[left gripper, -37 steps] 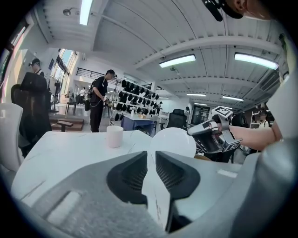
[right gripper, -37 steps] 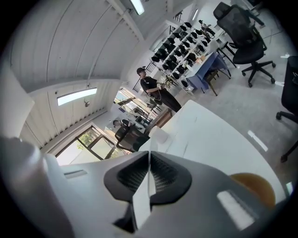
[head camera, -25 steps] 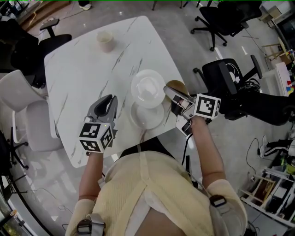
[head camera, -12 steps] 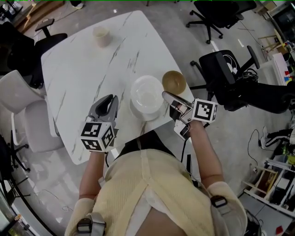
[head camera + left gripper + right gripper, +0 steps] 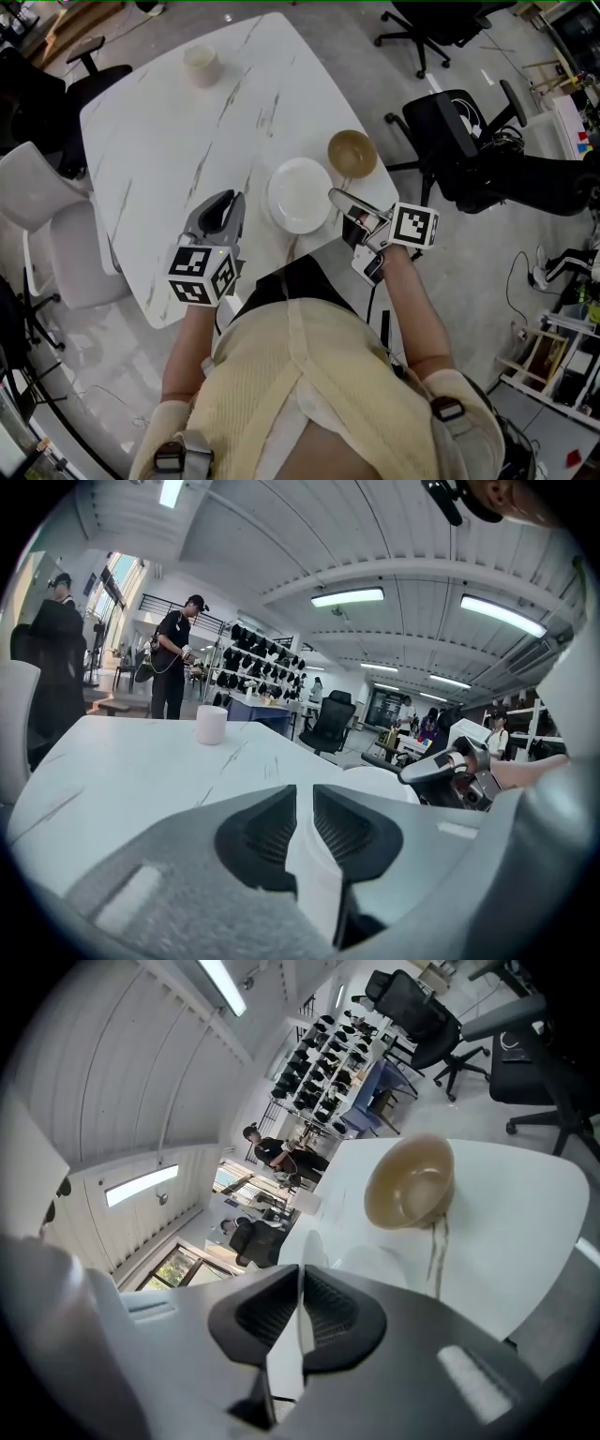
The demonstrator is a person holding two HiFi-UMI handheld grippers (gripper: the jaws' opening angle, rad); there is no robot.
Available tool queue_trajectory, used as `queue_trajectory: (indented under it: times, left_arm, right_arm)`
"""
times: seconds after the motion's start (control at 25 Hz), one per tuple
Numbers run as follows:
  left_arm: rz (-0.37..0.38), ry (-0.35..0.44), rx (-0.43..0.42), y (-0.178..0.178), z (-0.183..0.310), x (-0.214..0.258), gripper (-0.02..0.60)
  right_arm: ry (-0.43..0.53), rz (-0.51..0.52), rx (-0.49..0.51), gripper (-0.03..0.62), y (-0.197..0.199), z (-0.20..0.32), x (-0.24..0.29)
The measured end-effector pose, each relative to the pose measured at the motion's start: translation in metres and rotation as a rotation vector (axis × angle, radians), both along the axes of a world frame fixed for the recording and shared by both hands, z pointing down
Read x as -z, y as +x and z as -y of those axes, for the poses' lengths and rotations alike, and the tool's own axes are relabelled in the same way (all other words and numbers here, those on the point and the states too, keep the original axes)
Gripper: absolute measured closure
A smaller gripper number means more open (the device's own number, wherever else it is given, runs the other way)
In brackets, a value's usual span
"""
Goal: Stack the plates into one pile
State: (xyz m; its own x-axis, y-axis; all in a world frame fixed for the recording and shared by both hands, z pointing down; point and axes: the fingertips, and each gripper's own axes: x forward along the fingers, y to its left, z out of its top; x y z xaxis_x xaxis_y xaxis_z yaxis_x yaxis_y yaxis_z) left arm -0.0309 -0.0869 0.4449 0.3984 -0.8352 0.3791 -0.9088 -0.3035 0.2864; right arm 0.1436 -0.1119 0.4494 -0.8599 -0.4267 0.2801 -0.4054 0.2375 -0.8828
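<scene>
Two white plates [image 5: 298, 194] make one round shape near the table's front edge, the upper lying over the lower. My right gripper [image 5: 336, 197] reaches the pile's right rim and is shut on the upper plate's thin edge [image 5: 302, 1269], which shows white between its pads. My left gripper [image 5: 225, 202] hovers over bare table left of the pile, its jaws a narrow gap apart with nothing in them. From the left gripper view [image 5: 305, 822] the plates [image 5: 380, 782] lie just ahead, with the right gripper [image 5: 450, 766] beyond.
A brown bowl [image 5: 352, 153] [image 5: 412, 1185] sits on the white marble table [image 5: 159, 141] just behind the right gripper. A pale cup [image 5: 201, 66] [image 5: 212, 725] stands at the far corner. A black office chair [image 5: 459, 131] stands right, a white chair [image 5: 37, 197] left.
The right gripper brought the held plate down and towards me onto the lower plate, so the two now overlap fully. The left gripper drifted a little.
</scene>
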Motion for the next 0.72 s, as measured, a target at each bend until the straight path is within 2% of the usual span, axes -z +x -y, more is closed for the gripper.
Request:
queue_trajectory:
  times: [0.28,0.56,0.72]
  left_arm:
    - [0.003,-0.023,-0.015,0.006,-0.007,-0.006,0.522]
    - [0.011,-0.037,-0.019,0.007,-0.010,-0.011,0.522]
    - [0.011,-0.043,-0.019,0.008,-0.013,-0.013,0.522]
  right_arm:
    - [-0.037,0.000,-0.055,0.574,0.013,-0.007,-0.014]
    - [-0.092,-0.075,-0.109,0.577,0.031,-0.006,-0.044]
    - [-0.107,-0.162,-0.114,0.574,0.036,-0.007,-0.063]
